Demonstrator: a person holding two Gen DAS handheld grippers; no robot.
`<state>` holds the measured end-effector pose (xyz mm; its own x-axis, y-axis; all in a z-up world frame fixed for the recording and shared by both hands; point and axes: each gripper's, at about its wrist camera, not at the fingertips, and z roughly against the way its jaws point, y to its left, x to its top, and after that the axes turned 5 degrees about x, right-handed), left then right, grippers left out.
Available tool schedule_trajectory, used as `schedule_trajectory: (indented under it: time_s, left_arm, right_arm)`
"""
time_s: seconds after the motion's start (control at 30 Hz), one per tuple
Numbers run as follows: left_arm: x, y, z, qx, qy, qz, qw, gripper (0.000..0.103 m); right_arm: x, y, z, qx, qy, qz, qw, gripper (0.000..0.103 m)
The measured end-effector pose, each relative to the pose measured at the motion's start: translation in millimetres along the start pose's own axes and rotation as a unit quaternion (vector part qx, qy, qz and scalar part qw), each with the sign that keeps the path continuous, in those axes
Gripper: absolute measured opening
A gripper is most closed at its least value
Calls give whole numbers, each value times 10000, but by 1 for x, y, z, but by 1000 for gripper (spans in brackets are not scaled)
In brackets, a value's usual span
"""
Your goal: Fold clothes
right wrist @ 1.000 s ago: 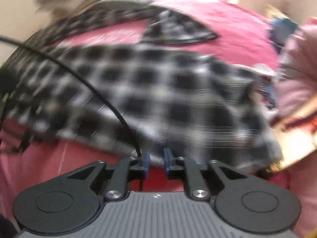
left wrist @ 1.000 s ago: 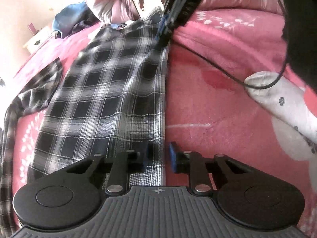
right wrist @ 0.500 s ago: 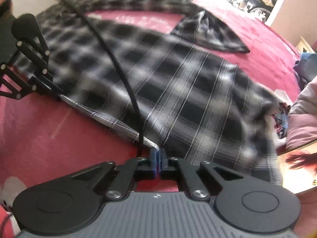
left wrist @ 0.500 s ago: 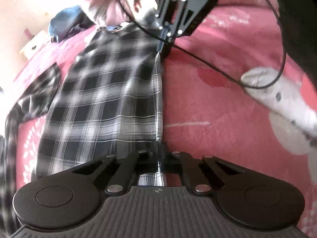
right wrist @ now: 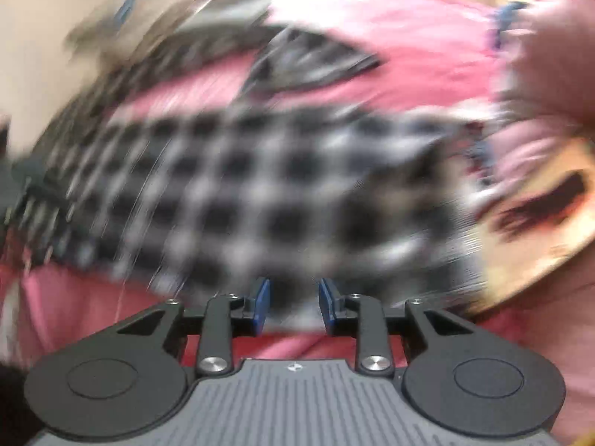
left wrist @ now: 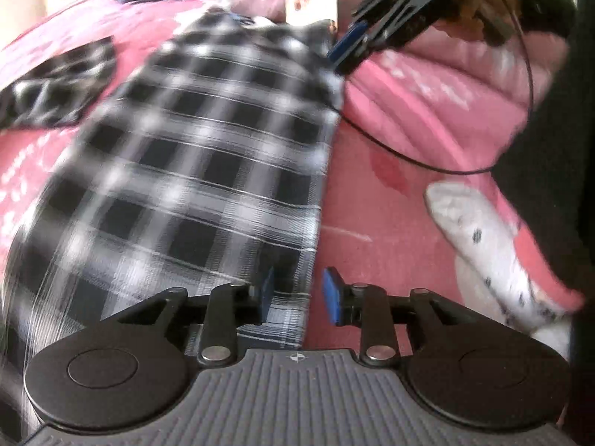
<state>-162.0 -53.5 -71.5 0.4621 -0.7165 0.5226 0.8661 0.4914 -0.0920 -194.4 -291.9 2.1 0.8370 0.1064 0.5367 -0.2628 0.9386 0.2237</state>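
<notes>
Black-white plaid shirt (left wrist: pixel 193 171) spread flat on pink bedding, edge folded straight.

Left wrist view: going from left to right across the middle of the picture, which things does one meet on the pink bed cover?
Black-and-white checked shirt → bare pink bed cover → white cloth with small dark prints.

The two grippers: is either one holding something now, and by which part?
Nothing is held. Both the left gripper and the right gripper have their jaws opening; the plaid shirt edge lies between the left pads, unpressed.
</notes>
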Motion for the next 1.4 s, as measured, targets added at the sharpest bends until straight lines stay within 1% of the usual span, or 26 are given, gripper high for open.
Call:
schedule_trajectory:
  time_s: [0.1, 0.17, 0.2, 0.27, 0.33, 0.4, 0.43, 0.5, 0.6, 0.63, 0.67, 0.73, 0.8, 0.83, 0.87, 0.9, 0.93, 0.97, 1.0, 1.03, 1.1, 1.2, 1.27, 1.33, 1.37, 1.4]
  left_arm:
    - [8, 22, 3, 130, -151, 439, 9988, 29]
    - [16, 34, 4, 425, -235, 608, 9970, 29]
    - [19, 41, 4, 573, -300, 710, 9954, 29]
    - [26, 55, 5, 908, -427, 947, 9904, 33]
    - [30, 69, 3, 1286, -471, 1174, 9836, 34]
    - [32, 83, 0, 1627, -485, 1350, 9762, 34]
    - [32, 90, -1, 1750, -507, 1406, 9732, 35]
    - [34, 106, -4, 1887, -541, 1488, 9692, 39]
    - [38, 120, -15, 1820, -522, 1449, 9712, 46]
    - [39, 121, -21, 1815, -519, 1372, 9724, 51]
    - [39, 122, -26, 1819, -517, 1284, 9735, 54]
    - [41, 123, -32, 1846, -563, 1137, 9746, 55]
    - [40, 122, -33, 1869, -646, 1023, 9749, 54]
    - [40, 120, -33, 1875, -675, 991, 9749, 52]
    - [40, 118, -33, 1858, -716, 962, 9752, 44]
    - [39, 116, -33, 1837, -765, 923, 9756, 40]
    - [38, 113, -33, 1840, -821, 850, 9758, 31]
    - [37, 109, -32, 1899, -900, 742, 9749, 19]
    - [35, 103, -31, 2009, -997, 615, 9726, 13]
    - [34, 97, -29, 2089, -1112, 444, 9706, 8]
    - [30, 82, -24, 2186, -1357, 48, 9663, 5]
    - [23, 56, -15, 2272, -1748, -686, 9556, 3]
    - [18, 39, -12, 2212, -1902, -1202, 9489, 3]
    - [13, 22, -12, 2128, -1999, -1731, 9406, 3]
    - [10, 15, -12, 2095, -2012, -1915, 9375, 3]
    - [8, 10, -13, 2071, -2002, -2041, 9356, 3]
  right_arm:
    - [37, -15, -8, -229, -464, -266, 9983, 31]
    - [56, -15, -18, -206, -580, -467, 9970, 33]
    - [68, -15, -26, -84, -620, -597, 9963, 33]
    - [90, -13, -50, -1, -567, -783, 9953, 34]
    - [112, -8, -73, 66, -483, -991, 9939, 39]
    - [132, -4, -94, 70, -272, -1217, 9922, 39]
    - [139, -4, -104, 52, -179, -1293, 9914, 42]
    - [154, -5, -123, -56, 11, -1483, 9889, 42]
    - [169, -11, -138, -262, 229, -1725, 9844, 48]
    - [173, -15, -142, -275, 280, -1879, 9814, 51]
    - [175, -21, -144, -312, 368, -2153, 9754, 50]
    - [180, -35, -146, -392, 550, -2722, 9599, 51]
    - [181, -50, -144, -314, 661, -3223, 9438, 54]
    - [181, -57, -142, -304, 719, -3482, 9342, 55]
    - [182, -64, -141, -332, 763, -3680, 9261, 55]
    - [182, -70, -141, -365, 805, -3869, 9179, 55]
    - [182, -76, -141, -398, 847, -4056, 9093, 56]
    - [181, -81, -144, -474, 898, -4158, 9037, 56]
    - [181, -86, -147, -556, 950, -4251, 8984, 56]
    - [180, -90, -150, -637, 1002, -4342, 8930, 56]
    - [179, -100, -156, -799, 1104, -4522, 8814, 56]
    - [174, -105, -165, -904, 1222, -4599, 8749, 55]
    - [168, -105, -164, -930, 1177, -4586, 8759, 54]
    - [159, -104, -161, -944, 1057, -4572, 8780, 44]
    - [154, -104, -159, -950, 997, -4565, 8790, 42]
    - [149, -104, -156, -910, 918, -4563, 8804, 37]
